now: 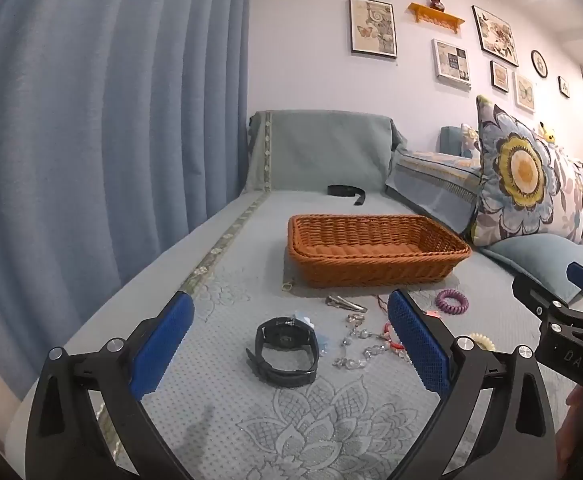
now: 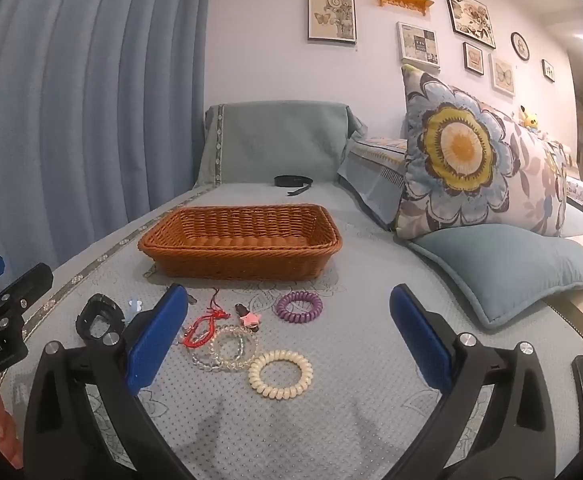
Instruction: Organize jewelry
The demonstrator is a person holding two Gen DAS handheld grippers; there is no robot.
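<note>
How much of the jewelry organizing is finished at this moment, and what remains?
Nothing looks done: the wicker basket appears empty. Nothing is in hand; the left gripper and right gripper both stand with jaws open. Left to sort, all on the bed cover before the basket: the black watch, purple coil tie, cream coil tie, clear bead bracelets and red cord.

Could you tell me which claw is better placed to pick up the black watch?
Left: the watch lies between the open left claw; the right claw faces the hair ties.

Sofa seat (image 2: pixel 351 360): wicker basket (image 2: pixel 239 240), watch (image 1: pixel 287 350), coil hair ties (image 2: pixel 280 374), bracelets (image 2: pixel 227 346).
</note>
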